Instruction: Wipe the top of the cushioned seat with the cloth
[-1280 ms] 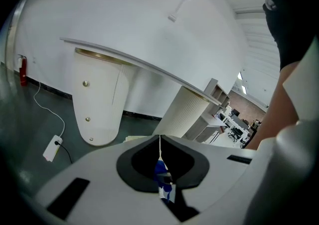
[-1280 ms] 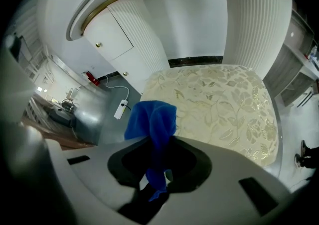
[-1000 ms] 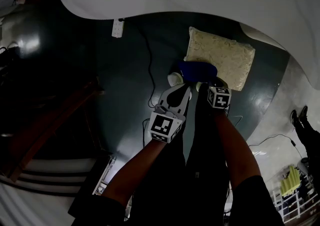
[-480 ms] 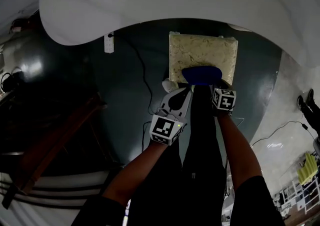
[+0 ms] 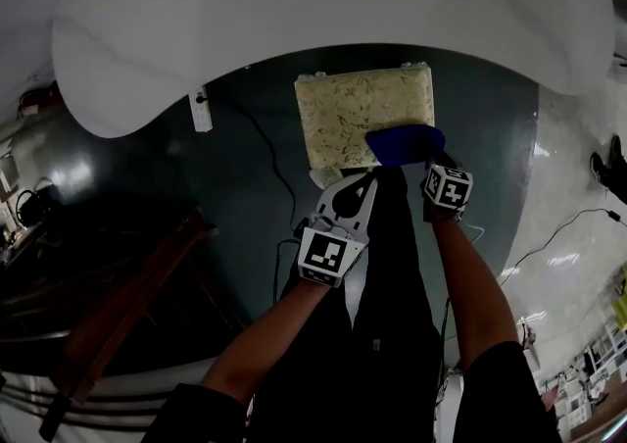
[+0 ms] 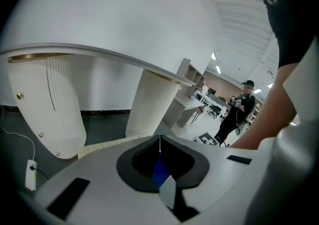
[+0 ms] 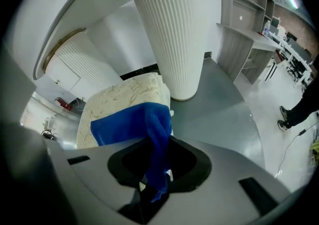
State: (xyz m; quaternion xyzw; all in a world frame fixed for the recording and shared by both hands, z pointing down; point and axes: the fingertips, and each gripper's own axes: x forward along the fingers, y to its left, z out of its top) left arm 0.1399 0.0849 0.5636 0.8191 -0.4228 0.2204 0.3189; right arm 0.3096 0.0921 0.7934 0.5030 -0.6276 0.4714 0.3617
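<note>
- Head view: the cushioned seat [image 5: 358, 110], cream with a pale mottled pattern, stands on the dark floor [image 5: 245, 225] just at the near edge of a big white curved tabletop [image 5: 323, 10].
- The blue cloth [image 5: 404, 143] lies on the seat's near right corner and hangs over its near edge.
- The right gripper [image 5: 431, 165] is at the near side of the cloth, touching it. The left gripper [image 5: 364, 179] is just beside it on the left, near the seat's near edge, with nothing seen in it.
- A white power strip [image 5: 201, 110] lies on the floor to the left of the seat, and a black cable [image 5: 282, 172] runs across the floor between them.
- Left gripper view: the left gripper [image 6: 159, 144] has its jaws together, meeting in a thin seam. A small blue patch shows in the dark recess behind them; what it is cannot be told.
- Beyond the jaws are a strip of the cushioned seat [image 6: 107, 144], two ribbed white pedestals [image 6: 152, 102] under the tabletop [image 6: 114, 20], and the power strip [image 6: 31, 175] at the left.
- Far off on the right a person [image 6: 242, 107] stands among desks.
- Right gripper view: the right gripper [image 7: 158, 157] is clamped on the cloth [image 7: 132, 122]. The cloth rises out of the jaws in a bunched fold and spreads over the near part of the cushioned seat [image 7: 122, 94].
- A ribbed white pedestal [image 7: 172, 35] stands just past the seat on the right.
</note>
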